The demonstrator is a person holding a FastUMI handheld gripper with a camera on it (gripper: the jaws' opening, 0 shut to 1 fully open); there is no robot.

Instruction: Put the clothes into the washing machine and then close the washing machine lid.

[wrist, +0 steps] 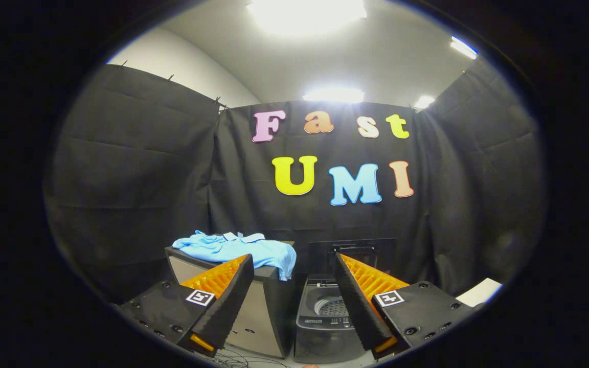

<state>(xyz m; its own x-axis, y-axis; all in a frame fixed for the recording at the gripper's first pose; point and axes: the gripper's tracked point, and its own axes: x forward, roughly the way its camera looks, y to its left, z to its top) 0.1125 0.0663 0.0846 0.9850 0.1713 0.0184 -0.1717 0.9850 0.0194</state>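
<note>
1. Where the task's thing lies: the light blue garment [238, 249] is spread in a heap on top of a grey cabinet [261, 312], beyond the tongs [292, 266] and off toward their left finger; one corner of the cloth hangs over the cabinet's near right edge.
2. The garment's long axis runs roughly crosswise to the line of the tongs, from the cabinet's far left corner toward its right edge.
3. The washing machine [325, 319] stands just beside the cabinet on its right, lower than the cabinet top. Its lid [353, 253] stands raised against the booth wall and the perforated drum shows through the open mouth. The machine lies ahead of the gap between the fingers, nearer the right finger.
4. The tongs are spread wide and hold nothing; both fingers are well apart from the garment and the machine.
5. Pose: the tongs are held level and above the height of the machine's mouth, pointing at the booth wall.
6. Judgement: the coming move calls for a reach forward and leftward onto the heap; the drooping corner or a raised fold offers the easiest pinch.
</note>
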